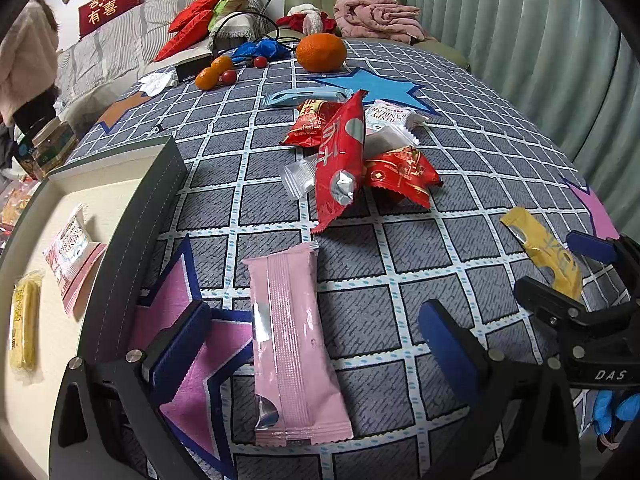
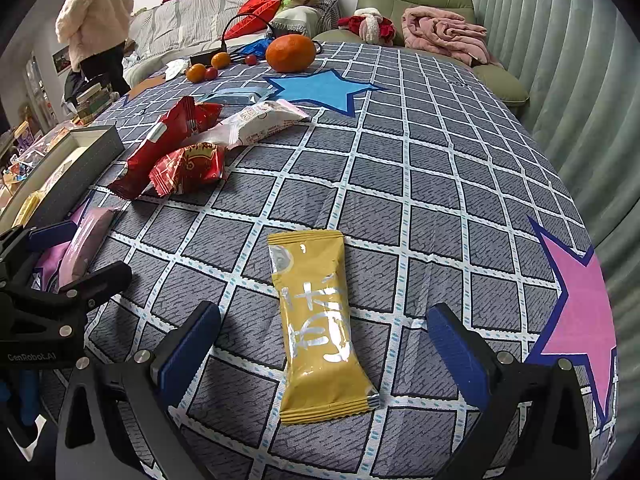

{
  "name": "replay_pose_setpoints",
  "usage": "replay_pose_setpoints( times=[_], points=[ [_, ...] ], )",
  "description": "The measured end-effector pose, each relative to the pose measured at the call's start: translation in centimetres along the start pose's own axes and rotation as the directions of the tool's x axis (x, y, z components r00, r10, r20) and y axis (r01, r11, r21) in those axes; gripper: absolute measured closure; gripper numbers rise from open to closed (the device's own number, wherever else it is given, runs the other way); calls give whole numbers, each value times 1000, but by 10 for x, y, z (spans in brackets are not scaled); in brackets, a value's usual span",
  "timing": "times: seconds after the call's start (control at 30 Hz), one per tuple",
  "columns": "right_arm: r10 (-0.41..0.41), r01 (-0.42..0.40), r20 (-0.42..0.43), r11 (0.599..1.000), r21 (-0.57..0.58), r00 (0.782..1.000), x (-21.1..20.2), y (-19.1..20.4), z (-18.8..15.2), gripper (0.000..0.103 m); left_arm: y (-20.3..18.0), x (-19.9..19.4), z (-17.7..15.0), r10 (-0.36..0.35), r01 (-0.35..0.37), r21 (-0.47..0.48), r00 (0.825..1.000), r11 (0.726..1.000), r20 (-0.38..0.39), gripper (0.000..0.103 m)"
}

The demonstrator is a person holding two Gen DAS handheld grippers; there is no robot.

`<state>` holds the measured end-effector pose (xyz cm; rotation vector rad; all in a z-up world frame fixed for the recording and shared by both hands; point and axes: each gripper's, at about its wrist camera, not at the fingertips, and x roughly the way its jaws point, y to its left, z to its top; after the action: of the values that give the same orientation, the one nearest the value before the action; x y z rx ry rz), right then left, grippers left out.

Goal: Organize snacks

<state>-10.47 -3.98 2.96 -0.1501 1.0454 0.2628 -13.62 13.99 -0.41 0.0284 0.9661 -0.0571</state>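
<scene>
Nearest the left wrist camera, a long pink foil snack packet (image 1: 292,344) lies flat on the grey checked tablecloth with coloured stars (image 1: 400,240), between the blue-padded fingers of the left gripper (image 1: 314,344); its jaws are spread wide, touching nothing; left of it stands a dark-walled, cream-lined shallow box (image 1: 132,240) holding a yellow wrapped bar (image 1: 25,320) and a pink-and-white biscuit packet (image 1: 70,252); farther off sits a heap of red and white snack packets (image 1: 352,152); beyond it a large orange (image 1: 321,52).

From the right wrist camera, a mustard-yellow foil snack packet with silver lettering (image 2: 320,328) lies on the cloth between the fingers of the right gripper (image 2: 324,344); these jaws too are spread, clear of the packet; the left gripper (image 2: 76,256) shows at the left edge beside the pink packet (image 2: 86,240).
</scene>
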Motion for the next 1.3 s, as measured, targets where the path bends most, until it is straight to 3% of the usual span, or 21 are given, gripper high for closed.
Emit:
replay_pose_setpoints(
  times=[0.17, 0.3, 0.37, 0.43, 0.53, 0.57, 0.6, 0.67, 0.87, 1.2, 1.3],
  points=[
    [0, 0, -61, 1000, -3, 998, 3, -1, 12, 0, 0, 1, 6, 4, -4, 0, 1000, 1000, -31, 0],
    [-1, 1, -159, 1000, 0, 987, 11, 2, 26, 0, 0, 6, 17, 3, -3, 1, 993, 1000, -115, 1],
    [-3, 3, -186, 1000, 2, 982, 13, 2, 30, 1, -1, 5, 20, -4, 4, 5, 989, 1000, -146, 6],
    [-3, 3, -182, 1000, 0, 983, 10, 3, 30, 11, -3, 2, 18, -14, 16, 17, 990, 1000, -144, 18],
    [-11, 11, -168, 1000, -2, 986, 2, 4, 30, 52, -6, -5, 17, -30, 35, 32, 991, 999, -131, 51],
    [-11, 11, -166, 1000, -2, 986, 0, 4, 30, 75, -6, -8, 16, -39, 44, 36, 991, 998, -128, 74],
    [5, -3, -167, 1000, 7, 986, -2, 3, 30, 77, -4, -10, 16, -58, 62, 30, 990, 998, -131, 76],
    [78, -72, -156, 996, 47, 985, -8, 1, 24, 78, 1, -15, 14, -93, 95, 5, 987, 996, -133, 76],
    [136, -126, -128, 989, 82, 982, -22, 5, 21, 78, 12, -37, 9, -113, 113, -9, 989, 994, -99, 76],
    [161, -154, -110, 986, 69, 981, -32, 20, 31, 78, 24, -65, 12, -135, 134, -31, 990, 990, -43, 76],
    [132, -127, -161, 991, 36, 978, -20, 27, 30, 77, 27, -74, 14, -139, 138, -35, 990, 990, -23, 76]
  ],
)
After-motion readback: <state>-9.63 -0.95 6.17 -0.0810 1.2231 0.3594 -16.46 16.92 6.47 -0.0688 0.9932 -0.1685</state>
